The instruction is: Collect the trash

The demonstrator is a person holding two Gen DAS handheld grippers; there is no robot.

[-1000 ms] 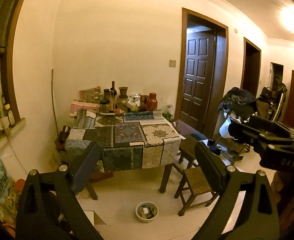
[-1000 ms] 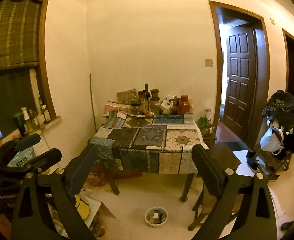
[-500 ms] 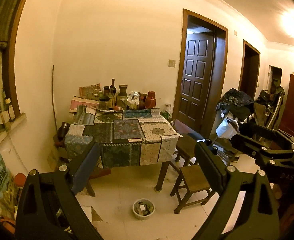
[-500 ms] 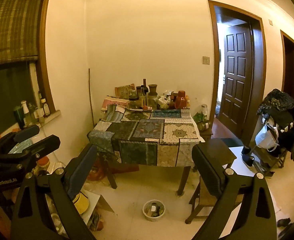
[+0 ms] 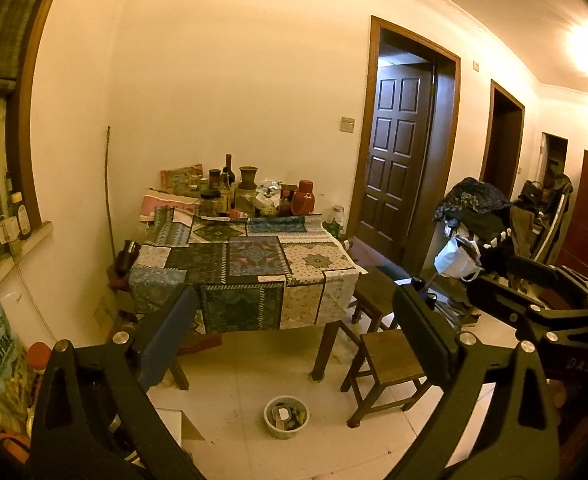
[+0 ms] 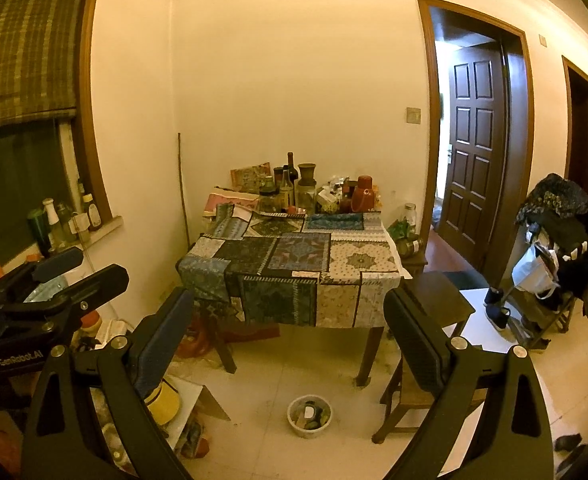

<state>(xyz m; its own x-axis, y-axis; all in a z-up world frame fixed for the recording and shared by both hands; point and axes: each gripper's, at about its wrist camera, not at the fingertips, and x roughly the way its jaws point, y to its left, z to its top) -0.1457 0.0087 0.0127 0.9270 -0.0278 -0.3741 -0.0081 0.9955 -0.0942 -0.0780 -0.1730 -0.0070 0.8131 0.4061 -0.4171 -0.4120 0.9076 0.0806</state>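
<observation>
Both pairs of jaws stand spread wide with nothing between them. The left gripper [image 5: 294,340] has just been opening its jaws a touch more, and they frame only bare floor and the near edge of the table [image 5: 325,354]. The right gripper [image 6: 290,340] hangs just as wide, also empty, pointing slightly down at the same table.

The small white bin [image 5: 286,417] is the landmark here: it sits on the pale floor tiles just in front of the table, near its front right leg, with scraps of trash [image 5: 284,415] already lying inside. To the bin's right stands a low wooden stool [image 5: 389,364], tucked at the table's corner. Behind the bin, the patchwork tablecloth [image 6: 294,264] drapes over the table's front, and bottles, jars and a red flask [image 6: 363,199] crowd the far end by the wall. Left of the bin, flattened cardboard and a yellow lid [image 6: 165,398] lie on the floor under the window sill. Far to the bin's right, a rack heaped with clothes and bags [image 6: 553,256] stands beside the dark doors.
</observation>
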